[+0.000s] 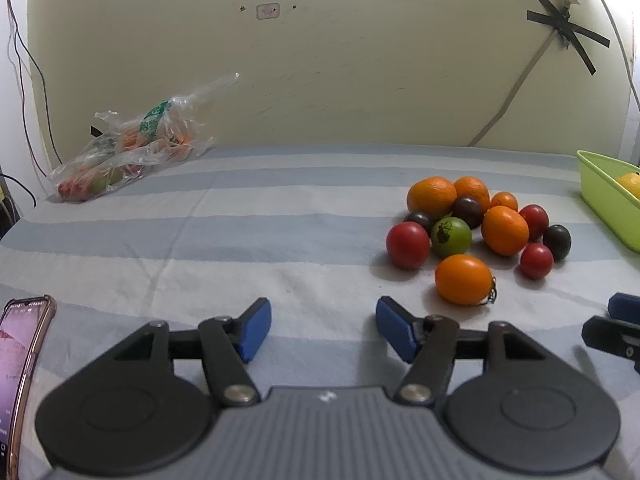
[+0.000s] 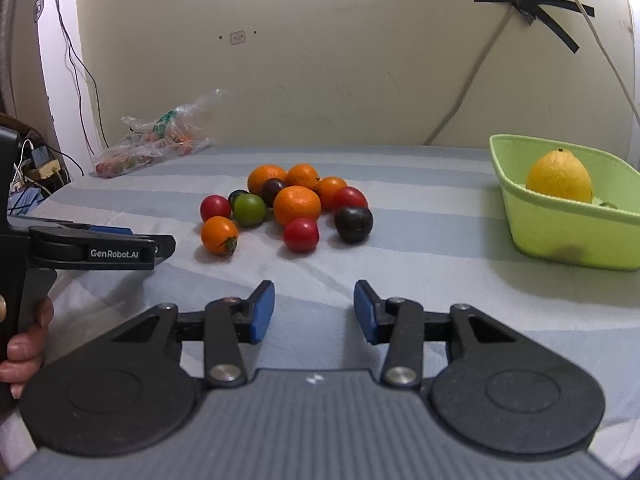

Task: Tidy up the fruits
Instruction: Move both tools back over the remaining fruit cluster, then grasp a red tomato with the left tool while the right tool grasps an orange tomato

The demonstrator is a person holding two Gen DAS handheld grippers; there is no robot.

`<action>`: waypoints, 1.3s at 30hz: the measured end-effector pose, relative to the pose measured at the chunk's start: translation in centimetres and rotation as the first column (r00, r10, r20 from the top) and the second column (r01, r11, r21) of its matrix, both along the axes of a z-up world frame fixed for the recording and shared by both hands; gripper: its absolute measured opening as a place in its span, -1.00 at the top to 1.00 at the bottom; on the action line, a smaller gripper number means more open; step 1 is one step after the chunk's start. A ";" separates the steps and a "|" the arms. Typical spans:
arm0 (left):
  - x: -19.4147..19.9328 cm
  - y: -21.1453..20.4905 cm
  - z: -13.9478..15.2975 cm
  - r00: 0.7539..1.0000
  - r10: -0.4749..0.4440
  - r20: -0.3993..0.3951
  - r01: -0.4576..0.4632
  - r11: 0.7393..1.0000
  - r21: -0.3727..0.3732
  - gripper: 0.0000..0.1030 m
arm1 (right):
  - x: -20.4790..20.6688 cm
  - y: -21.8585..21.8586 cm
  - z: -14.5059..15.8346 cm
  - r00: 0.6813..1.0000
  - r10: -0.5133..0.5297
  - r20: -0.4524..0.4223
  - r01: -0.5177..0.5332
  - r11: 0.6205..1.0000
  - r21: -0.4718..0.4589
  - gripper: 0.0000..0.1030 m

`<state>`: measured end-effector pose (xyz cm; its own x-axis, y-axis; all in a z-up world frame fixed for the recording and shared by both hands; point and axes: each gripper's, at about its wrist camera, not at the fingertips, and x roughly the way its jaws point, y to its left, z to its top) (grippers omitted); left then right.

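A pile of small fruits (image 1: 476,224) lies on the striped cloth: oranges, red ones, dark purple ones and a green one (image 1: 451,237). The pile also shows in the right wrist view (image 2: 288,208). A green basket (image 2: 568,236) at the right holds a yellow lemon (image 2: 559,176); its corner shows in the left wrist view (image 1: 604,196). My left gripper (image 1: 323,328) is open and empty, near and left of the pile. My right gripper (image 2: 314,311) is open and empty, in front of the pile. The left gripper shows side-on in the right wrist view (image 2: 132,245).
A clear plastic bag (image 1: 128,152) with more fruit lies at the back left by the wall. A phone (image 1: 20,372) lies at the near left. Cables hang on the left wall. The cream wall (image 1: 320,60) closes the back.
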<state>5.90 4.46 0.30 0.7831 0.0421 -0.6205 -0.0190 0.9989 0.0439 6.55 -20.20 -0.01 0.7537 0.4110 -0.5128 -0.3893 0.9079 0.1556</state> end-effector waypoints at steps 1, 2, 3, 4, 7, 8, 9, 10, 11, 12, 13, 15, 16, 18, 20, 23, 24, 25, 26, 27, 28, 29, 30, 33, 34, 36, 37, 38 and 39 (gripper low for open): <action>0.0 0.0 0.0 1.000 0.001 0.000 -0.001 1.000 -0.001 -0.20 | 0.0 0.0 0.0 1.000 0.000 -0.002 0.000 1.000 0.001 0.09; 0.0 0.1 0.0 1.000 0.003 -0.001 -0.003 1.000 -0.004 -0.21 | 0.0 0.0 0.0 1.000 -0.001 -0.004 0.001 1.000 0.001 0.09; 0.0 0.1 0.0 1.000 0.003 -0.001 -0.003 1.000 -0.005 -0.21 | 0.0 0.0 0.0 1.000 -0.001 -0.004 0.001 1.000 0.002 0.09; 0.0 0.1 0.0 1.000 0.004 -0.002 -0.004 1.000 -0.008 -0.22 | 0.0 0.0 0.0 1.000 -0.002 -0.005 0.003 1.000 0.003 0.09; 0.1 0.2 0.0 1.000 0.008 -0.004 -0.008 1.000 -0.014 -0.25 | 0.0 0.1 0.0 1.000 -0.004 -0.006 0.004 1.000 0.000 0.09; 0.1 0.2 0.0 1.000 0.011 -0.006 -0.011 1.000 -0.011 -0.26 | 0.0 0.1 0.0 1.000 -0.004 -0.007 0.004 1.000 -0.002 0.09; 0.1 0.2 -0.1 1.000 0.013 -0.007 -0.013 1.000 -0.014 -0.26 | 0.0 0.2 0.0 1.000 -0.004 -0.007 0.004 1.000 -0.005 0.09; 0.2 0.3 -0.1 1.000 0.013 -0.008 -0.013 1.000 -0.019 -0.27 | 0.1 0.2 0.0 1.000 -0.004 -0.008 0.004 1.000 -0.008 0.09; 0.2 0.3 -0.1 1.000 0.013 -0.008 -0.013 1.000 -0.022 -0.28 | 0.1 0.3 -0.1 1.000 -0.005 -0.008 0.004 1.000 -0.013 0.09; 0.3 0.3 -0.1 1.000 0.013 -0.008 -0.013 1.000 -0.023 -0.28 | 0.1 0.3 -0.1 1.000 -0.004 -0.007 0.003 1.000 -0.018 0.09; 0.3 0.3 -0.1 1.000 0.012 -0.008 -0.013 1.000 -0.022 -0.28 | 0.2 0.4 -0.1 1.000 -0.003 -0.007 0.003 1.000 -0.024 0.09; 0.3 0.2 -0.1 1.000 0.012 -0.009 -0.012 1.000 -0.025 -0.29 | 0.3 0.5 -0.1 1.000 -0.002 -0.005 0.002 0.999 -0.035 0.09; 0.3 0.2 -0.1 1.000 0.009 -0.009 -0.009 1.000 -0.029 -0.32 | 0.3 0.6 -0.1 1.000 -0.002 -0.003 0.002 0.999 -0.041 0.09; 0.4 0.2 -0.1 1.000 0.001 -0.011 -0.001 0.999 -0.037 -0.37 | 0.2 0.8 -0.2 1.000 -0.002 0.002 0.002 0.998 -0.057 0.09; 0.5 0.2 -0.1 1.000 -0.003 -0.011 0.002 0.999 -0.043 -0.41 | 0.2 0.9 -0.2 1.000 -0.001 0.007 0.002 0.997 -0.071 0.09; 0.4 0.5 -0.1 1.000 -0.013 -0.004 0.013 0.997 -0.078 -0.41 | 0.2 1.3 -0.1 1.000 0.012 0.014 -0.011 0.997 -0.076 0.09; 0.3 0.9 -0.1 1.000 -0.025 0.004 0.025 0.993 -0.112 -0.41 | 0.2 1.5 -0.1 1.000 0.024 0.018 -0.022 0.997 -0.076 0.09; 0.2 1.4 0.0 0.999 -0.033 0.010 0.034 0.989 -0.146 -0.41 | 0.1 1.8 0.0 0.999 0.038 0.023 -0.036 0.996 -0.079 0.09; 0.1 1.9 0.1 0.999 -0.040 0.017 0.042 0.982 -0.183 -0.38 | 0.1 2.1 0.0 0.998 0.057 0.029 -0.054 0.995 -0.085 0.09; 0.1 2.5 0.1 0.998 -0.054 0.025 0.058 0.973 -0.223 -0.37 | 0.1 2.5 0.1 0.996 0.077 0.034 -0.074 0.993 -0.093 0.09; 0.1 3.0 0.2 0.996 -0.088 0.032 0.093 0.960 -0.262 -0.35 | 0.1 3.0 0.2 0.995 0.098 0.037 -0.094 0.990 -0.103 0.09; 0.3 3.2 0.3 0.993 -0.115 0.037 0.121 0.952 -0.281 -0.30 | 0.3 3.5 0.2 0.993 0.115 0.039 -0.110 0.988 -0.109 0.09; 0.4 3.5 0.5 0.990 -0.135 0.048 0.143 0.944 -0.298 -0.29 | 0.5 4.0 0.2 0.991 0.131 0.037 -0.127 0.986 -0.112 0.09; 1.4 4.3 1.6 0.979 -0.188 0.075 0.203 0.919 -0.339 -0.29 | 1.4 5.5 0.5 0.983 0.179 0.038 -0.174 0.979 -0.109 0.09; 1.9 4.4 1.9 0.978 -0.192 0.076 0.207 0.918 -0.339 -0.29 | 1.7 6.1 0.7 0.980 0.194 0.047 -0.188 0.976 -0.112 0.09; 3.2 4.2 2.4 0.969 -0.230 0.085 0.245 0.913 -0.327 -0.25 | 2.3 7.2 0.9 0.974 0.218 0.067 -0.209 0.969 -0.130 0.09; 3.9 4.0 2.4 0.965 -0.249 0.079 0.261 0.910 -0.322 -0.17 | 2.7 7.7 0.9 0.972 0.222 0.072 -0.210 0.967 -0.143 0.09; 4.7 3.7 2.2 0.961 -0.268 0.062 0.274 0.908 -0.318 -0.10 | 3.1 8.0 0.9 0.973 0.221 0.073 -0.208 0.966 -0.154 0.09; 5.2 3.3 1.9 0.955 -0.293 0.050 0.293 0.901 -0.318 -0.06 | 3.6 8.5 0.9 0.973 0.221 0.067 -0.207 0.964 -0.167 0.09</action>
